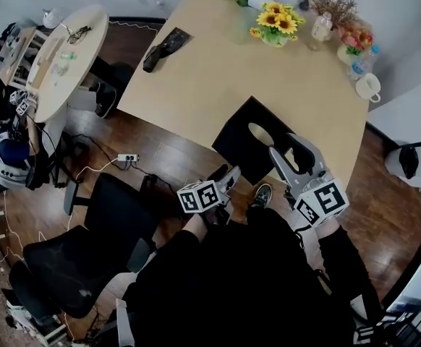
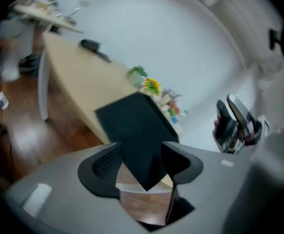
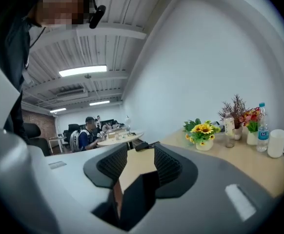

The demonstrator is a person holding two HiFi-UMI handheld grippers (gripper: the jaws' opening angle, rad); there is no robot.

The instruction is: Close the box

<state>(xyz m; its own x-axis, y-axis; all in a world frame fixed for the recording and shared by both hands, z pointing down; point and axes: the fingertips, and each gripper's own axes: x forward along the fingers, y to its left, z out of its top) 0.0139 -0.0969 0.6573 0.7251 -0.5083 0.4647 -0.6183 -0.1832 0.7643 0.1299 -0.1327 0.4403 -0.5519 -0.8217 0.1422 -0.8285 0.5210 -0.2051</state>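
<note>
A flat black box with a pale oval patch on top lies at the near edge of the wooden table. My left gripper sits just short of the box's near corner. In the left gripper view its jaws stand apart, the left gripper open, and the box points a corner between them without touching the pads. My right gripper reaches over the box's right near side. In the right gripper view the right gripper is open, with a dark edge of the box low in the gap.
Sunflowers in a pot, a bottle, a white mug and other plants line the table's far end. A black object lies at its left. A black office chair, a power strip and a round table stand left.
</note>
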